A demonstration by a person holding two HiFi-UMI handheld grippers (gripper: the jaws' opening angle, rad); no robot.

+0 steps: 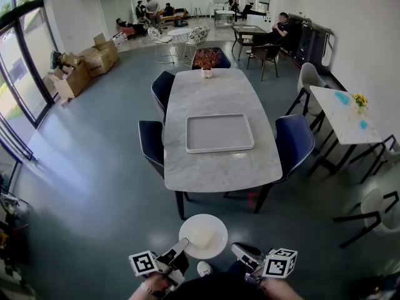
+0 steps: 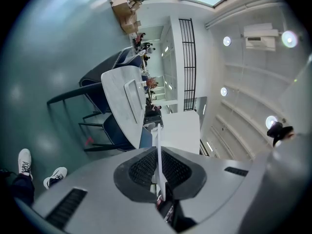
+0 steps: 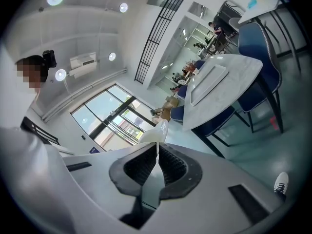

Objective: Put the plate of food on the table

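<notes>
A white plate [image 1: 203, 235] with a pale piece of food on it hangs low in front of me, short of the marble table [image 1: 219, 92]. My left gripper [image 1: 183, 246] is shut on its left rim and my right gripper [image 1: 235, 249] on its right rim. Between the left gripper's [image 2: 158, 172] pads the plate [image 2: 157, 145] shows edge-on. The right gripper [image 3: 157, 167] likewise pinches the plate's rim [image 3: 156, 133]. The table's near edge lies about a plate's width beyond the plate. A grey rectangular tray [image 1: 219, 133] sits at the table's middle.
A vase of dried flowers [image 1: 207, 60] stands at the table's far end. Blue chairs flank it: two on the left [image 1: 152, 144], one on the right [image 1: 294, 141]. A smaller white table [image 1: 342, 114] stands right. Cardboard boxes [image 1: 84, 67] and seated people are far back.
</notes>
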